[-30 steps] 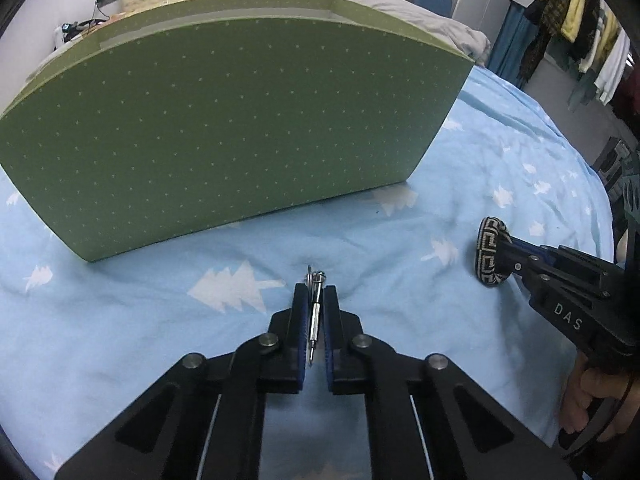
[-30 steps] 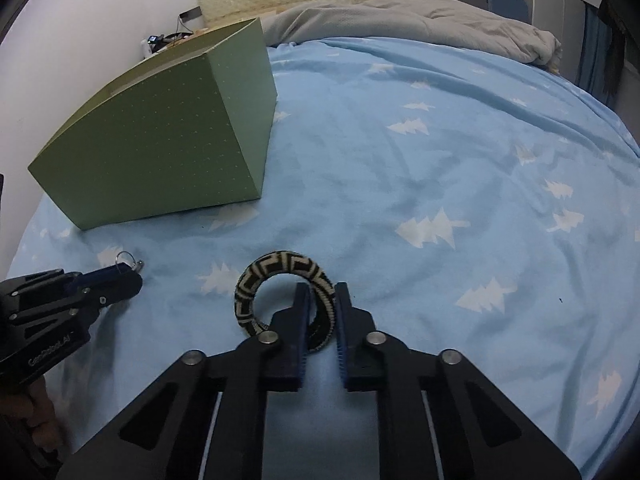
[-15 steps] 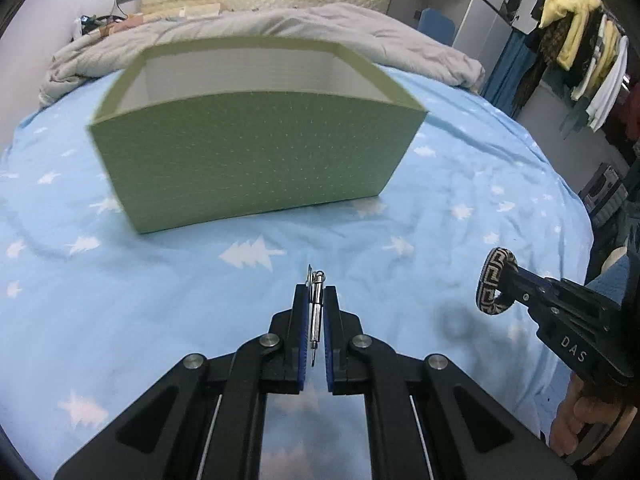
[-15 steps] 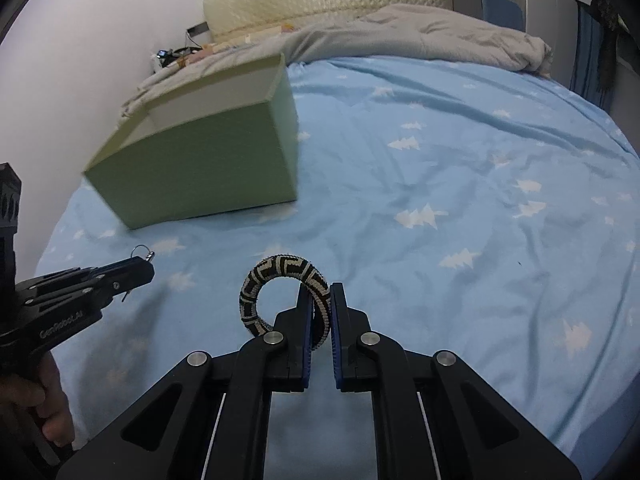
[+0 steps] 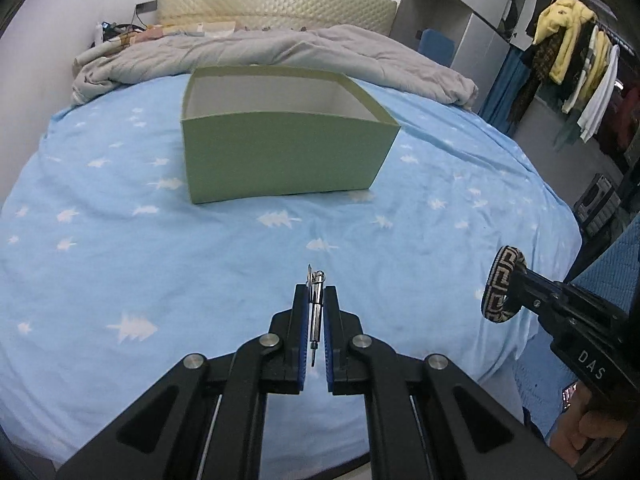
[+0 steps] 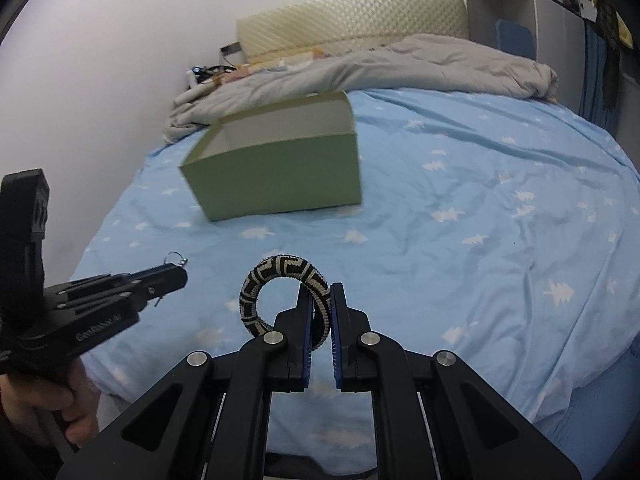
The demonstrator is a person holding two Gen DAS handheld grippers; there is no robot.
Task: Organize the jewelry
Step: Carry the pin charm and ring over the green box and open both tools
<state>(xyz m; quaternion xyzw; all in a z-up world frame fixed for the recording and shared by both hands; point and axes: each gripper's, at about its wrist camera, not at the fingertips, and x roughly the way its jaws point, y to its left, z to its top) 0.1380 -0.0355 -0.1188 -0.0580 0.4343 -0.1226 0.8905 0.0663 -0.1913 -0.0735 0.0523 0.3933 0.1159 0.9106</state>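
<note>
An open green box with a white inside stands on the blue bed; it also shows in the right wrist view. My left gripper is shut on a small silver metal piece with a ring, held above the sheet in front of the box. That gripper shows at the left of the right wrist view. My right gripper is shut on a black and beige patterned bangle, also seen in the left wrist view. Both grippers are raised, well short of the box.
A blue sheet with white trees covers the bed. A grey duvet and a cream headboard lie behind the box. Clothes hang at the far right. A white wall runs along the left.
Both grippers have risen and drawn back from the box with their items held. The box now looks smaller and its open inside shows.
</note>
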